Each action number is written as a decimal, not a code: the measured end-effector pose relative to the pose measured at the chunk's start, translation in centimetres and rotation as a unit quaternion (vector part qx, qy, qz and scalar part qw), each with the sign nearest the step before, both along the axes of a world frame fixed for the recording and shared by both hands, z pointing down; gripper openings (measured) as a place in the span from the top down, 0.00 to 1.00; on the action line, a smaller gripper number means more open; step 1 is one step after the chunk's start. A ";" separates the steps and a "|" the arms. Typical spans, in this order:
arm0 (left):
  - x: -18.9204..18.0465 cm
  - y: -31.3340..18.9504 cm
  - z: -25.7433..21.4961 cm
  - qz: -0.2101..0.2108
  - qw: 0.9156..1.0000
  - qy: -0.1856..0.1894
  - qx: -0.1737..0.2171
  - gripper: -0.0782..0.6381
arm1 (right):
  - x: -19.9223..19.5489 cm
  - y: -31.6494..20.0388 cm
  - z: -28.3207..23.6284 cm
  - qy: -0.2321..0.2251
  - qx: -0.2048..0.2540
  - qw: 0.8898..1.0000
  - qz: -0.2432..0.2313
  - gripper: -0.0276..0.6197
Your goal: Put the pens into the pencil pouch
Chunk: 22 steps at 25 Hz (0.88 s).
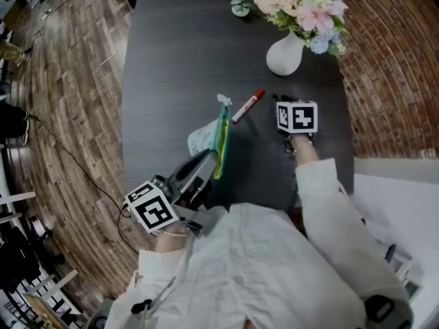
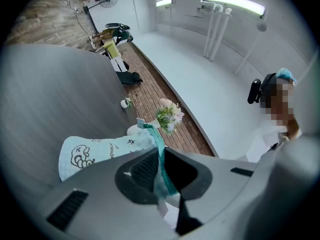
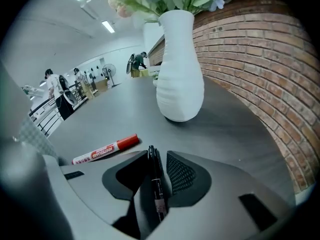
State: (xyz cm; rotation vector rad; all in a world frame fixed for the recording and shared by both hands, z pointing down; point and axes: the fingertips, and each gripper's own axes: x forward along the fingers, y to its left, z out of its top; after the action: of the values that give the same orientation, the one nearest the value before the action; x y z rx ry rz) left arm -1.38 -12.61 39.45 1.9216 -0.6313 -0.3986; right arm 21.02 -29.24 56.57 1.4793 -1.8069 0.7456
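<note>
The black pen (image 3: pixel 157 190) lies on the table (image 3: pixel 240 129) in the gap of the right gripper (image 3: pixel 156 153), running along the jaws' own line. The jaws stand spread on either side of it, with room showing at its left, so the pads do not appear to press on it. Straddling it this way seems meant to let a plain squeeze catch the barrel. The red marker (image 3: pixel 105 149) lies just left of that gripper's left jaw, apart from it, and is likely left for a later turn. The white vase (image 3: pixel 180 69) stands ahead of the jaws, well clear of the pen.

The pencil pouch (image 2: pixel 100 151) reaches out ahead and to the left of the left gripper (image 2: pixel 161 150), whose jaws are pinched onto its teal zip edge. Gripping the rim probably keeps the mouth lifted and steady, so the other hand can slide a pen in. Whether any pen is already inside cannot be told.
</note>
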 end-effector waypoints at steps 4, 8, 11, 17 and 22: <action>0.1 0.1 0.0 0.004 1.000 -0.006 0.006 0.84 | -0.2 0.6 0.2 -0.008 -0.006 1.000 -0.004 0.86; 0.2 0.3 0.2 0.011 1.000 -0.014 0.010 0.84 | -0.8 1.9 0.4 -0.003 -0.007 1.000 -0.028 0.87; 0.2 0.3 0.4 0.009 1.000 -0.014 0.007 0.84 | -1.6 2.9 -0.1 -0.014 -0.006 0.999 -0.044 0.87; -0.3 -0.1 0.5 -0.004 1.000 -0.007 -0.001 0.84 | -5.1 4.9 -3.5 -0.150 0.032 0.985 -0.075 0.87; -0.4 -0.1 0.6 -0.006 1.000 -0.007 0.000 0.84 | -8.9 5.6 -11.0 -0.279 0.125 0.946 -0.108 0.87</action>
State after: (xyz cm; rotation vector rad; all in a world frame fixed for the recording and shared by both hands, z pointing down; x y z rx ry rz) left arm -1.80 -12.68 40.02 1.9217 -0.6531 -0.3934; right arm 12.07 -23.61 45.55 1.2662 -2.5262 0.9113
